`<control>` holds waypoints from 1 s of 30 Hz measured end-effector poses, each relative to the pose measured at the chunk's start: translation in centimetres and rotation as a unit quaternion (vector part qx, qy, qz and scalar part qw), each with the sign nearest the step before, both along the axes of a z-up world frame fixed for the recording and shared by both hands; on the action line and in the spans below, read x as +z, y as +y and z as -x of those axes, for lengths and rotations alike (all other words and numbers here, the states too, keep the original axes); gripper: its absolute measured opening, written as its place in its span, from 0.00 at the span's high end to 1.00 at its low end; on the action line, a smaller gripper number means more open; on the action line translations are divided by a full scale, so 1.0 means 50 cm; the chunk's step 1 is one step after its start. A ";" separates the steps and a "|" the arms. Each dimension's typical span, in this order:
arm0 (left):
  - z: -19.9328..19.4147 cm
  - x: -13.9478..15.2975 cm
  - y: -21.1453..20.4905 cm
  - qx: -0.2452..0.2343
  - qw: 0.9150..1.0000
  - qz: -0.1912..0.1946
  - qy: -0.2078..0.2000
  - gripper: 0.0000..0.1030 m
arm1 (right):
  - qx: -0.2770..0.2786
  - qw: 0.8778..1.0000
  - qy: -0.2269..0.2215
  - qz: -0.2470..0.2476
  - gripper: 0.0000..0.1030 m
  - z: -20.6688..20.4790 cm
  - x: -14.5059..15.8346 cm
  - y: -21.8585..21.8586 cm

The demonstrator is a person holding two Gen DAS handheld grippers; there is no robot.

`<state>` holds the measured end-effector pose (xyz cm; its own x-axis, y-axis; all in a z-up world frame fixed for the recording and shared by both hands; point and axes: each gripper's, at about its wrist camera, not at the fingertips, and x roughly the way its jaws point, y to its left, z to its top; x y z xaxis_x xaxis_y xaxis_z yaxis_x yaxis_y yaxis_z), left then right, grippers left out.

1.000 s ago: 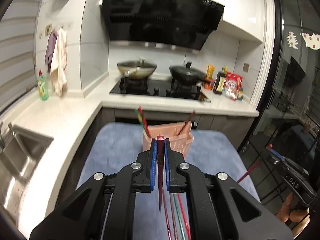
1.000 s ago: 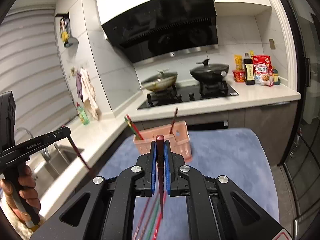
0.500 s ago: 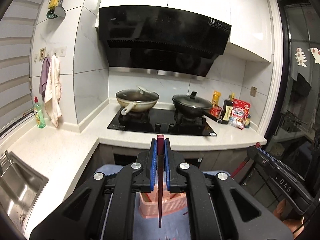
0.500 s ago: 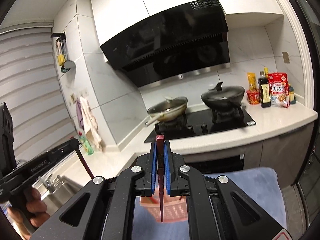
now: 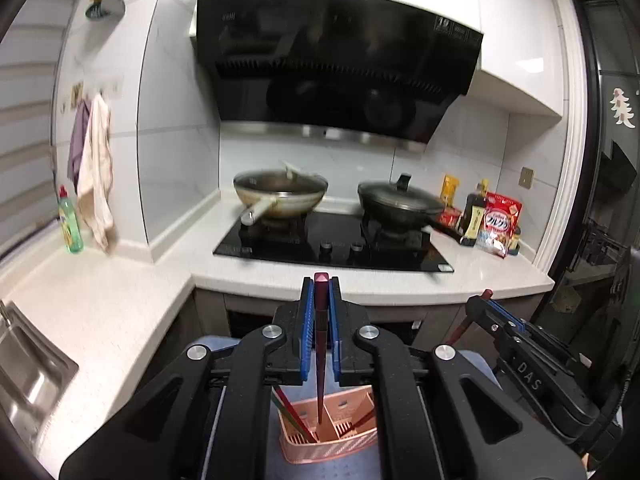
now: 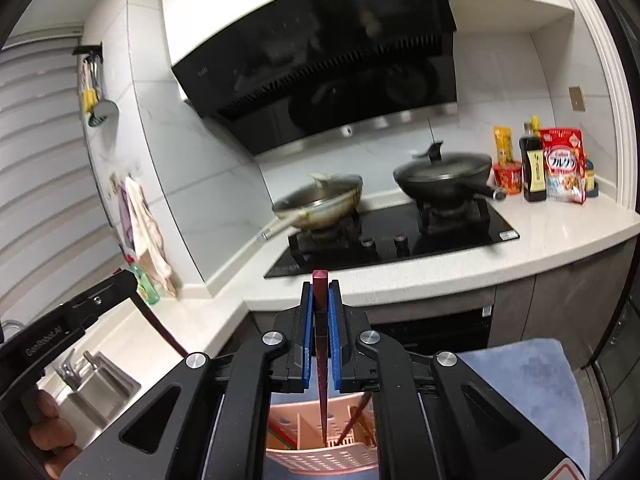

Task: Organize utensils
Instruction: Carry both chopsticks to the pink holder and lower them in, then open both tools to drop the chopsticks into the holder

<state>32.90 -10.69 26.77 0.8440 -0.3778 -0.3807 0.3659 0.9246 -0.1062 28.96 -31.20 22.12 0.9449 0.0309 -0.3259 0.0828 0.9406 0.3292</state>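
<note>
Setting: kitchen corner, white counter [image 5: 132, 312] wrapping from the sink [image 5: 28, 376] at 9 o'clock to the black hob [image 5: 332, 248] at 12; blue mat [image 6: 524, 376] on the work surface nearest the cameras.
Left gripper [image 5: 320, 320]: jaws narrow, blue pads clamped on a dark red chopstick [image 5: 320, 360].
Right gripper [image 6: 320, 320]: jaws narrow as well, clamped on a second dark red chopstick [image 6: 322, 384].
Task's thing: pink slotted utensil basket [image 5: 336, 440] standing on the mat, at 6 o'clock below both grippers and close under them.
Key relation: each held stick's long axis runs near vertical, thick end up at the pads, thin tip down. In the left view the tip reaches the basket's middle compartment; in the right view it hangs just above or inside the rim, which one cannot be told.
Nearer hand: hard to judge; both sit almost straight over the basket.
Already in basket: red and green sticks [image 5: 290, 416] leaning at 7 o'clock, another dark stick [image 6: 352, 420] leaning at 5 o'clock.
In the way: those leaning sticks and the inner dividers; a tip may catch on either.
Neighbour: right gripper's body shows at 4 o'clock in the left view, so the two tools crowd one opening.
Background: wok [image 5: 280, 196] and lidded pan [image 5: 400, 200] on the hob, bottles and a snack bag [image 5: 498, 224] at 2 o'clock, well apart.
Next move, as judged: straight release downward, one stick at a time.
</note>
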 end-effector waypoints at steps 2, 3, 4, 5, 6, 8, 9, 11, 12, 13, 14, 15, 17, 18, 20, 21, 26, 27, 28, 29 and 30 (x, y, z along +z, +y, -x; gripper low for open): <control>-0.010 -0.019 0.001 0.000 1.000 -0.001 0.009 0.93 | 0.003 1.000 0.011 -0.007 0.93 -0.012 -0.021 -0.002; -0.015 -0.030 0.001 0.001 1.000 -0.003 0.013 0.93 | 0.003 1.000 0.016 -0.008 0.93 -0.018 -0.031 -0.003; -0.018 -0.038 0.002 0.002 1.000 -0.004 0.017 0.93 | 0.002 1.000 0.020 -0.008 0.93 -0.024 -0.037 -0.003; -0.020 -0.046 0.001 0.002 1.000 -0.003 0.021 0.93 | 0.002 1.000 0.024 -0.005 0.93 -0.028 -0.045 -0.003; -0.023 -0.053 0.004 0.000 1.000 0.001 0.025 0.93 | 0.001 1.000 0.026 -0.002 0.93 -0.030 -0.051 -0.002; -0.028 -0.065 0.008 -0.003 0.999 0.007 0.034 0.93 | 0.001 0.999 0.035 0.002 0.92 -0.037 -0.061 -0.002; -0.028 -0.070 0.010 -0.006 0.999 0.008 0.036 0.93 | 0.000 0.999 0.037 0.002 0.91 -0.037 -0.063 -0.002; -0.024 -0.074 0.011 -0.004 1.000 0.003 0.030 0.90 | -0.004 1.000 0.030 0.005 0.88 -0.030 -0.059 -0.004; -0.021 -0.076 0.010 -0.002 1.000 -0.004 0.026 0.87 | -0.007 1.000 0.028 0.008 0.85 -0.026 -0.056 -0.005; -0.018 -0.077 0.010 -0.003 1.000 -0.008 0.025 0.77 | -0.010 1.000 0.025 0.008 0.77 -0.022 -0.053 -0.007; -0.016 -0.078 0.011 0.001 1.000 -0.010 0.024 0.62 | -0.012 1.000 0.022 0.006 0.73 -0.019 -0.049 -0.009; -0.013 -0.078 0.014 0.007 1.000 -0.010 0.021 0.57 | -0.014 1.000 0.019 0.004 0.68 -0.014 -0.046 -0.011; -0.006 -0.076 0.020 0.011 1.000 -0.009 0.016 0.53 | -0.013 1.000 0.016 0.001 0.68 -0.004 -0.039 -0.012; -0.004 -0.075 0.021 0.010 1.000 -0.008 0.017 0.53 | -0.011 1.000 0.015 0.003 0.68 0.002 -0.036 -0.010; 0.002 -0.073 0.024 0.011 1.000 -0.009 0.017 0.53 | -0.010 1.000 0.015 0.012 0.68 0.011 -0.029 -0.005; 0.005 -0.071 0.025 0.010 1.000 -0.009 0.017 0.53 | -0.009 1.000 0.015 0.015 0.68 0.014 -0.028 -0.003; 0.022 -0.069 0.032 0.013 1.000 -0.012 0.017 0.53 | -0.005 1.000 0.013 0.018 0.68 0.042 -0.018 0.004; 0.025 -0.068 0.034 0.013 1.000 -0.013 0.018 0.53 | -0.004 1.000 0.013 0.018 0.68 0.047 -0.017 0.004; 0.030 -0.067 0.037 0.012 1.000 -0.013 0.017 0.53 | -0.002 1.000 0.014 0.019 0.68 0.053 -0.016 0.006; 0.036 -0.067 0.039 0.014 1.000 -0.015 0.017 0.53 | -0.003 1.000 0.015 0.021 0.68 0.059 -0.015 0.008; 0.042 -0.067 0.042 0.014 1.000 -0.017 0.017 0.53 | -0.003 1.000 0.017 0.023 0.68 0.065 -0.014 0.009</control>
